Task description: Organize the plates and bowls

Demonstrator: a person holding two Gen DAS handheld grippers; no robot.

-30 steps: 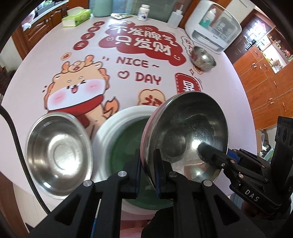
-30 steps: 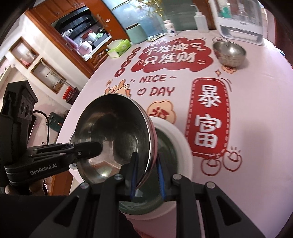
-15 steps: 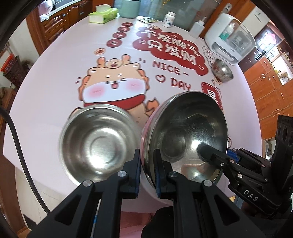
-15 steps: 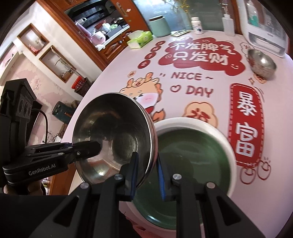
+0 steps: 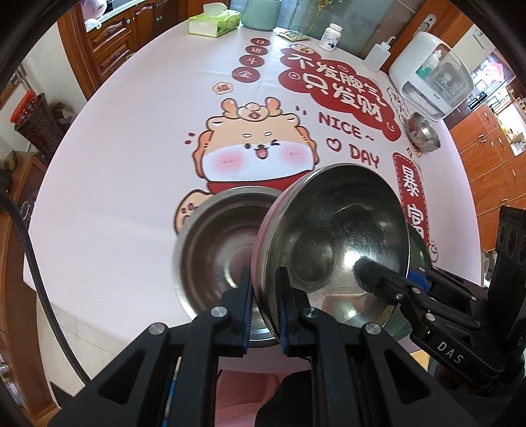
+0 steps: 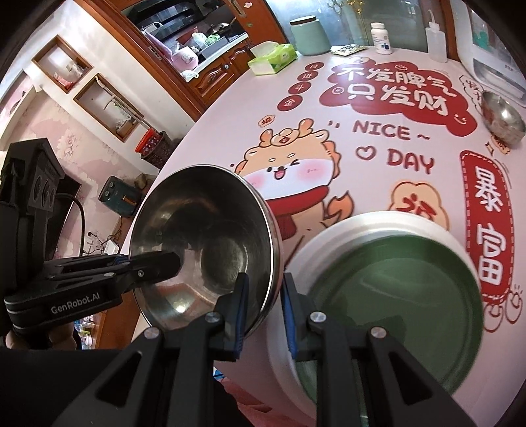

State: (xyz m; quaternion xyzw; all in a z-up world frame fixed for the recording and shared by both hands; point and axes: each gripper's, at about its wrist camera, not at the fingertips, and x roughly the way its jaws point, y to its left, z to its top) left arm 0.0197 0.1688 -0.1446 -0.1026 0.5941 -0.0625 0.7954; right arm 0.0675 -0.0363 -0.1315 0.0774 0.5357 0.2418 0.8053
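Note:
A steel bowl (image 5: 335,243) hangs tilted above the table, gripped at two opposite sides of its rim. My left gripper (image 5: 264,295) is shut on the near rim in the left wrist view. My right gripper (image 6: 263,285) is shut on the rim's other side, one finger inside the bowl (image 6: 210,239). A second steel bowl (image 5: 213,256) rests on the table, partly under and behind the held one. To the right stands a white dish with a green inside (image 6: 394,289). A small steel bowl (image 6: 501,116) sits far right.
At the far edge of the round printed table (image 5: 131,147) are a tissue box (image 5: 213,21), a green canister (image 6: 310,36), a pill bottle (image 5: 330,36), a squeeze bottle (image 5: 378,56) and a white appliance (image 5: 434,75). The table's near edge lies just under the grippers.
Both grippers carried the held bowl to the left, away from above the green-and-white dish to over the steel bowl on the table. Both grips stayed the same.

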